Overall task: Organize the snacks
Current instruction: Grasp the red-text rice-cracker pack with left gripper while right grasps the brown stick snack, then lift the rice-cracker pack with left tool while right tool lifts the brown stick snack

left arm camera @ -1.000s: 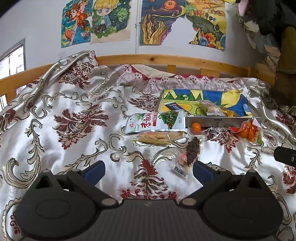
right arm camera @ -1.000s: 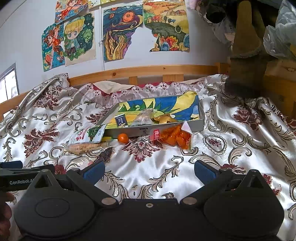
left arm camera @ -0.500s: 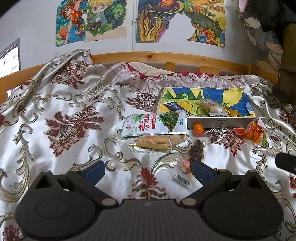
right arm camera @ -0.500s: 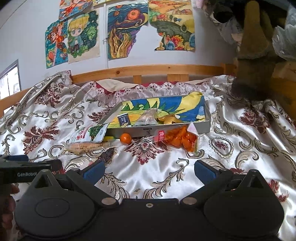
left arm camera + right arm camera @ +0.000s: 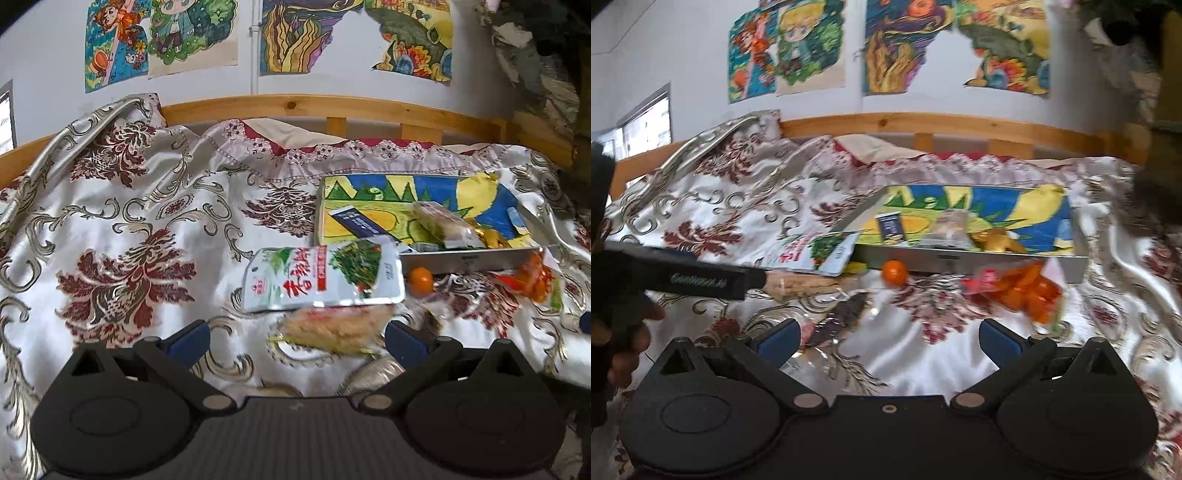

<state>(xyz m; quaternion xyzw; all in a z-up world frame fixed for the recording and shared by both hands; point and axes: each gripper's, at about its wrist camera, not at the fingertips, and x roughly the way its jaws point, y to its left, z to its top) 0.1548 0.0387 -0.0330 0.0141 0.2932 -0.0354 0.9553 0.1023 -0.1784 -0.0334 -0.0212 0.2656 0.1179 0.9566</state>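
The task is standing partly done. A tray [image 5: 469,258] is lying on the bed [image 5: 122,229], ahead and right of the left gripper [image 5: 295,338], and is already holding a dark blue packet [image 5: 354,220], a clear-wrapped snack [image 5: 443,223] and gold-wrapped pieces [image 5: 487,236]. Left outside it are a green-and-white pouch [image 5: 321,278] leaning on the tray's near corner, a long pale snack pack [image 5: 332,328], a small orange fruit [image 5: 420,280], a bag of orange pieces [image 5: 1027,291] and a dark wrapped snack [image 5: 838,317].

The fingers of the left gripper are standing wide apart and empty, with the long pale snack pack lying between and just ahead of them. The fingers of the right gripper [image 5: 886,338] are likewise spread and holding nothing, with the dark wrapped snack just ahead of the left-hand finger.

Compared with a second ago, the left gripper is sitting lower and closer: the pale pack, previously well ahead of its fingers, is now between them. The right gripper is also nearer the loose snacks.
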